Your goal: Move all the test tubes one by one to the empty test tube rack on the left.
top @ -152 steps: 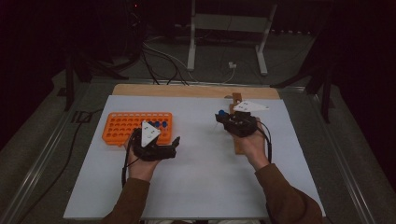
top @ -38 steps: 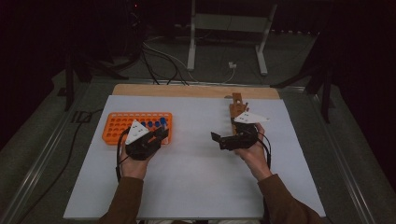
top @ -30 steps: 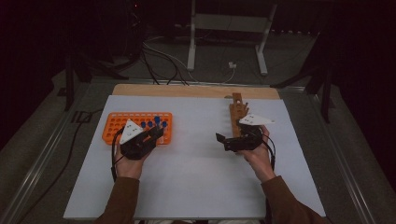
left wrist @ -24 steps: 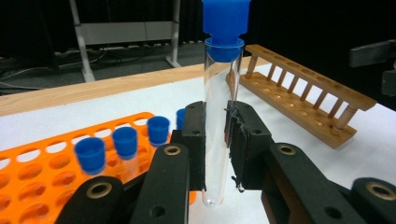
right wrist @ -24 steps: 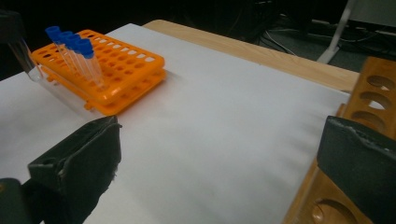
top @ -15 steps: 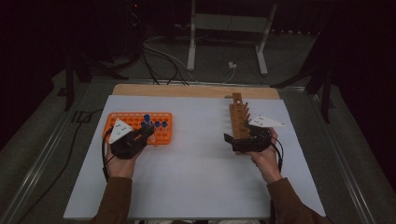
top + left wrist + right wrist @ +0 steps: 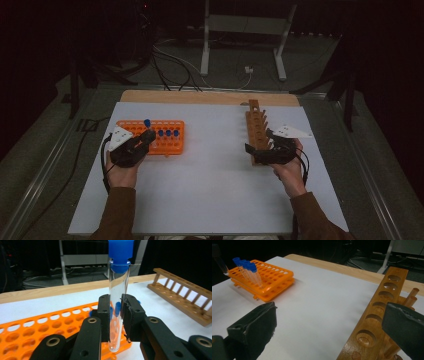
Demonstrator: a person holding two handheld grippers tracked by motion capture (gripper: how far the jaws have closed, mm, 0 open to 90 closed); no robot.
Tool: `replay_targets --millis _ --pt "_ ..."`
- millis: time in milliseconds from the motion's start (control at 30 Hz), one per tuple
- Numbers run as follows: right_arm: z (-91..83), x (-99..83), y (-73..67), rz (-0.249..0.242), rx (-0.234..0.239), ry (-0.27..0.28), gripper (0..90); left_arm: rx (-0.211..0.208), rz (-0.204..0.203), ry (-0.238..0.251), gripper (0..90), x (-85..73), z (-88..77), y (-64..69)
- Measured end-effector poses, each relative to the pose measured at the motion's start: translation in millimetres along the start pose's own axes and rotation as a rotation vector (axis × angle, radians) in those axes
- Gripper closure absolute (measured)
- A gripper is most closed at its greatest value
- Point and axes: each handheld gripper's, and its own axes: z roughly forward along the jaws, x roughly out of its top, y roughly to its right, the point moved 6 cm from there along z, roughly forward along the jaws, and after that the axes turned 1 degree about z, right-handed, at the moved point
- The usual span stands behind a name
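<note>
Test tube: upright, blue-capped, above orange rack
Left tool: clenched on test tube
Right tool: released, straddling wooden rack

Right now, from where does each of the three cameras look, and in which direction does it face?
High view: above the person's side, facing forward and down on the table; both forearms, the left gripper and the right gripper show.
Left gripper view: rides the left gripper, along its jaws shut on the blue-capped test tube.
Right gripper view: rides the right gripper, looking between its open jaws at the wooden rack.
Shared: both gripper views show the orange rack and the wooden rack.
</note>
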Motion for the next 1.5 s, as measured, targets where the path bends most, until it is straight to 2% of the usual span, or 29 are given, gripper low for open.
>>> replay_targets --millis 267,533,867,1133,1500 --pt "-3.8 -2.7 2.6 0.003 -0.004 0.003 0.0 0.054 -0.006 0.004 77.9 -2.5 4.4 -12.4" --pt "-5.6 -3.4 2.6 0.005 -0.001 0.008 0.0 0.081 -0.003 0.009 77.9 -4.1 8.5 -17.8" --pt "-6.2 -3.1 1.7 0.002 -0.002 0.015 0.0 0.11 -0.026 -0.004 77.9 -9.6 15.1 -28.4" --pt "-5.7 -3.2 0.6 -0.003 -0.001 0.019 0.0 0.131 -0.033 -0.026 78.0 -16.4 23.6 -33.1" --pt "-5.9 -3.2 0.2 -0.005 0.003 0.028 0.0 0.13 -0.034 -0.072 78.0 -30.5 34.6 -37.1"
